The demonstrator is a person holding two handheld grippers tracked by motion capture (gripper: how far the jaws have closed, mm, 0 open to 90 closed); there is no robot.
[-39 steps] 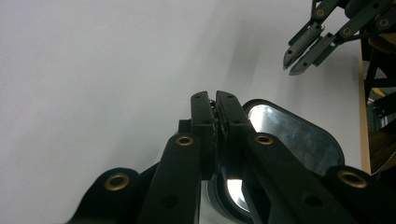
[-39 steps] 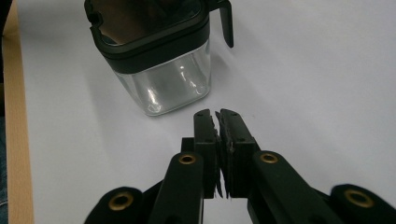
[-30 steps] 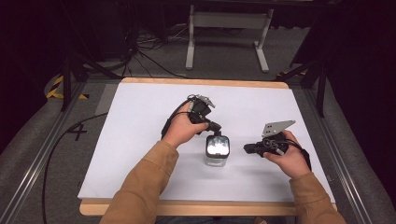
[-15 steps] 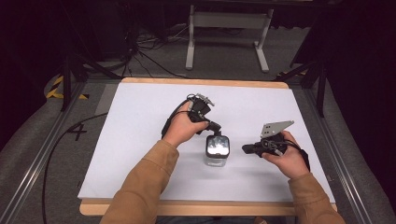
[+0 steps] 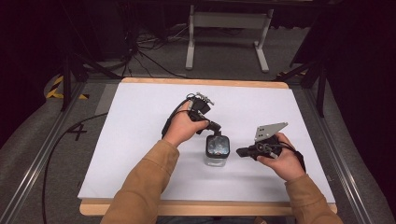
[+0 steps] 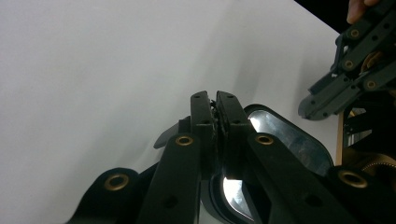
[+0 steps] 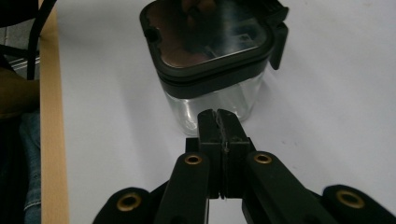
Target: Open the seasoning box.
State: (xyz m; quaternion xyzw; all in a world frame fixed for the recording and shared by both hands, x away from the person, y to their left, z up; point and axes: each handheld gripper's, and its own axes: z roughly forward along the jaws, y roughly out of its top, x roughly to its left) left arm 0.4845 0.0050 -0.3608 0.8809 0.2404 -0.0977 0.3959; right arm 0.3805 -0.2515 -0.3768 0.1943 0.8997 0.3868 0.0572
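High view: a clear square container (image 5: 217,150) with a dark lid stands at frame centre on the white tabletop (image 5: 140,126), left gripper (image 5: 212,127) touching its upper-left edge, right gripper (image 5: 243,152) just right of it.

Left gripper view: fingers pressed together, holding nothing I can make out, over the glossy lid (image 6: 280,135).

Right gripper view: fingers closed, empty, near the transparent wall (image 7: 219,100). To lift the lid, probably steady the body first.

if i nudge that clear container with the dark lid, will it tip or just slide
The container probably slides more than tips: it looks squarish and flat-bottomed on the smooth white table. It seems rigid, clear plastic, and likely light, since nothing obvious shows through its walls. A high push at the dark lid might rock it, as it stands taller than wide.
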